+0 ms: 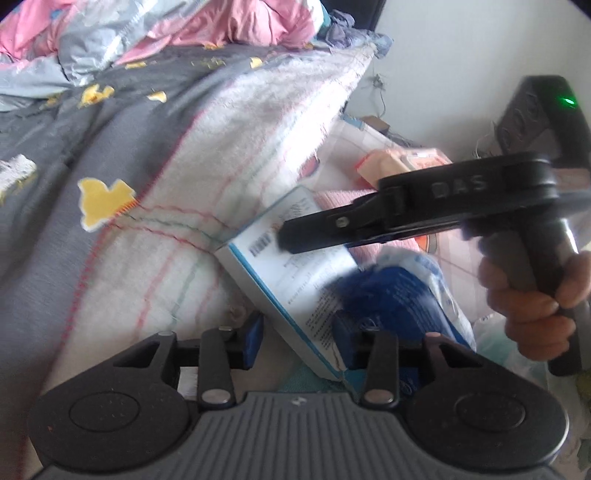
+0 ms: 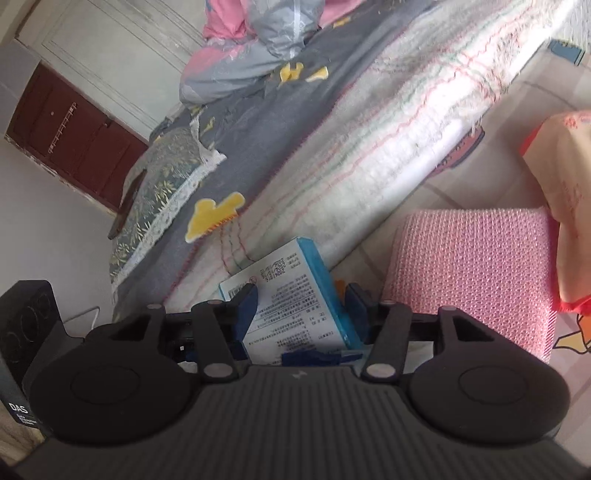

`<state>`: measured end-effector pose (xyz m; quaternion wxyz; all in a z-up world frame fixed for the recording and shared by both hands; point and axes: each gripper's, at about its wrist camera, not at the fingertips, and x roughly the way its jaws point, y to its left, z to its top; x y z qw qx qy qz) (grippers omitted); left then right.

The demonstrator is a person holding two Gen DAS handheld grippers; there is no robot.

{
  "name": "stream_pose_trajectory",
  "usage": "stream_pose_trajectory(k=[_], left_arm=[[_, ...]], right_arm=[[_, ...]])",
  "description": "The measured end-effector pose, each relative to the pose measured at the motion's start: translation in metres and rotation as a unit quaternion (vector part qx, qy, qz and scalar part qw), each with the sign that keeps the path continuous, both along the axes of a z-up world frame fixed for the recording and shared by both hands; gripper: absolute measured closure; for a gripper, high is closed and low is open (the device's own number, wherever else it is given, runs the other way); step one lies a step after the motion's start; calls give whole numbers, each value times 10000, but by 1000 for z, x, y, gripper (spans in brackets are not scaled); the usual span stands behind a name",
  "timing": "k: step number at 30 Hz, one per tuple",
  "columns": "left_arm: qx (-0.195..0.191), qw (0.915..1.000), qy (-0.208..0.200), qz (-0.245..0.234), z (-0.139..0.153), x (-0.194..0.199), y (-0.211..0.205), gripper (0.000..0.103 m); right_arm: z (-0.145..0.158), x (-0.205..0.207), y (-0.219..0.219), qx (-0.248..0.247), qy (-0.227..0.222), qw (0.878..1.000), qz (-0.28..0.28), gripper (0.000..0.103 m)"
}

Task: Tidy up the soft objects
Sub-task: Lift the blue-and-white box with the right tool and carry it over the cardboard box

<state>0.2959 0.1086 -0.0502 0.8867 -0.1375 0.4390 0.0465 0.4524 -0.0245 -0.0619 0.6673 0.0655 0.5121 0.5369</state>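
Observation:
A white and blue printed box [image 1: 295,280] lies against the bed's side, also in the right wrist view [image 2: 295,299]. My right gripper [image 2: 301,310] has its blue pads on either side of the box and looks shut on it; its black body shows in the left wrist view [image 1: 424,210]. My left gripper [image 1: 295,341] is open, with the box and a blue plastic pack [image 1: 402,295] between and past its pads. A pink knitted cloth [image 2: 469,273] and a peach pack [image 2: 569,206] lie to the right.
The bed with a grey sheet with yellow patches [image 1: 74,147] and a white towel-like blanket [image 1: 221,155] fills the left. A pink and grey quilt [image 1: 155,29] is piled at the back. A dark red door [image 2: 74,144] is far left.

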Motion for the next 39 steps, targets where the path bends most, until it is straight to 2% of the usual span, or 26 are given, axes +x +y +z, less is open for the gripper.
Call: stream_pose_trajectory(k=[4,7,11,17,20,26,32,39], left_arm=[[128,9994,-263,204,20,-9,3,62],[106,9982,-509,314,37,-18,5,62],[56,9952,-879,426,64,-34,5,62],[6,9886,-1460,367,109,-61,-4,62],[37,9856,-1673,257,126,-73,-13,62],[-134,9827,-1834,-199,149,-95,-42,62],[-243,9775,-1896,-887,158,-107,-99,62],[-525,9617,-1687,-2096,150,-97,-203,62]], right_arm=[[32,-14,-3,180,-370,9991,-46,53],[56,-28,-5,283,-693,9971,-134,53],[88,-43,-11,446,-900,9945,-295,53],[140,-72,-28,577,-1323,9875,-628,61],[158,-85,-47,712,-1316,9850,-854,63],[179,-123,-101,792,-1308,9780,-1415,66],[183,-171,-188,710,-1150,9670,-2161,66],[180,-211,-318,394,-1038,9382,-3279,66]])
